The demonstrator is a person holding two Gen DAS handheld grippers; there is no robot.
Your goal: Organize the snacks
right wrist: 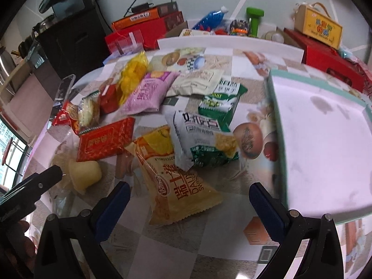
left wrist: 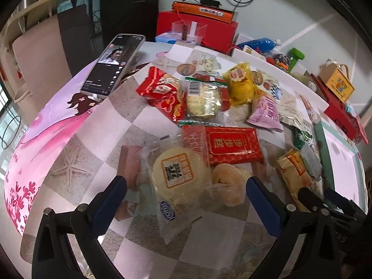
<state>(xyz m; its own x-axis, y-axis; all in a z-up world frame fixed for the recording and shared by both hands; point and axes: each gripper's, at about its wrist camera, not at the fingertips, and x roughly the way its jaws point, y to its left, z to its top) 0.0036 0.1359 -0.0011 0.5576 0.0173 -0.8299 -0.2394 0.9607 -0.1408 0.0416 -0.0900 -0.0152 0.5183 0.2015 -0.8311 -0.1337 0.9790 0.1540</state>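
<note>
Setting: a domestic room, pale wall with trailing cables; a bench (left wrist: 76,169) under a glossy patterned cloth of checks, starfish and pink blossoms. A phone (left wrist: 114,64) leans propped ahead and left of the left tongs, screen lit. Red gift boxes (left wrist: 197,26) and a yellow carton (right wrist: 318,29) stand at the far edge, well beyond both tongs.

Item 1, left tongs (left wrist: 186,186): spread wide, gripping nothing. A round pastry in clear wrap (left wrist: 179,176) lies directly between the fingers; a smaller pastry (left wrist: 226,182) sits just inside the right finger, touching the first wrapper. A red flat packet (left wrist: 233,145) lies just ahead.

Item 2, right tongs (right wrist: 189,190): equally wide, empty. A yellow Swiss-roll packet (right wrist: 179,181) lies between the fingers, its far end under a white-and-green packet (right wrist: 200,134). A white tray with teal rim (right wrist: 320,139) lies to the right, unfilled; probably the destination.

Remaining snacks: scattered ahead of both tongs, many overlapping.

Risks, judged:
- Slick wrappers on glossy cloth may skate away as the fingers close.
- The left tongs could catch both pastries, or crush the soft one.
- Lifting the yellow packet may drag the packet resting on it.
- The two tongs work close together and could collide.
</note>
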